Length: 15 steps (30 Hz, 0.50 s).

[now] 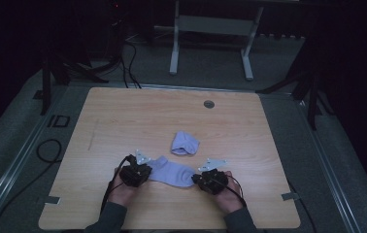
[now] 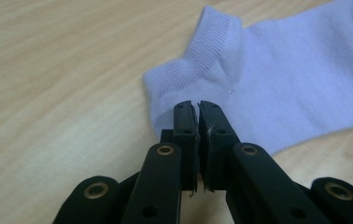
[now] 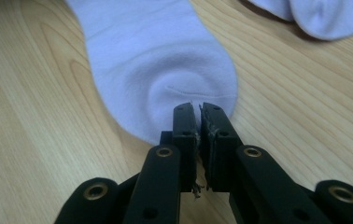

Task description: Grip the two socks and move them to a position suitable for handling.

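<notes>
**Both ends of a sock pinched**

Wooden table (image 1: 123, 121) carries a flat lilac sock (image 1: 172, 172) between both grippers. Left gripper (image 2: 198, 106) fingers pinch its cuff end; right gripper (image 3: 199, 108) fingers pinch its toe. Beyond them lies a crumpled sock (image 1: 185, 143).

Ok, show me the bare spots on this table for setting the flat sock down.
The wooden table is bare across its far half, between the round grommet and the bunched lilac sock, and along both side edges. It is crowded near the front edge, where the left hand-held gripper and right hand-held gripper flank the flat lilac sock.
</notes>
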{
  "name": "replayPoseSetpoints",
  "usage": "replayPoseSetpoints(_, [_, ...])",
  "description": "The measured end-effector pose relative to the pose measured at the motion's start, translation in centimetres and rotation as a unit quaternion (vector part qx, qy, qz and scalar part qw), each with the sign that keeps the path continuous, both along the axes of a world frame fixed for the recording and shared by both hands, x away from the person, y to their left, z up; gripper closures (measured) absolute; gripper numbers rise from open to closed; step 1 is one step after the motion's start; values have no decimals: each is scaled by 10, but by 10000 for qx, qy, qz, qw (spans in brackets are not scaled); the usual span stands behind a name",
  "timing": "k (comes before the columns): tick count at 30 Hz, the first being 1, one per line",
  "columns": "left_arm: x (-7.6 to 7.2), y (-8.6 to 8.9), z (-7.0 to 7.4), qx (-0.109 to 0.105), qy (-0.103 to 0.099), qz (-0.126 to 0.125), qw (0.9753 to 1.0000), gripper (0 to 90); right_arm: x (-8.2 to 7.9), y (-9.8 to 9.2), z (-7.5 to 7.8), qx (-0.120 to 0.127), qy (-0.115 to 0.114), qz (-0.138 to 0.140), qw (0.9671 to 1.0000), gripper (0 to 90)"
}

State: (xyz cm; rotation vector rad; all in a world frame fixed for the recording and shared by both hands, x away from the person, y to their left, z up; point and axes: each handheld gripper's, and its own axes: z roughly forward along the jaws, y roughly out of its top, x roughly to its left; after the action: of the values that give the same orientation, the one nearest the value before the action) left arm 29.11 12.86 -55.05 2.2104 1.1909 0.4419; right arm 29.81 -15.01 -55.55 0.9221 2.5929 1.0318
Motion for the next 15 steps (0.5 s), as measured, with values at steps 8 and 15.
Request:
replayPoseSetpoints(8, [-14,-9,-1,-177,61,-203,9996,849,2,-18,2,14,149,-272,9995,856])
replayPoseSetpoints(15, [-21,-13,-3,-341,72,-241,9991,823,13,-35,19,334,118,-609,9975,855])
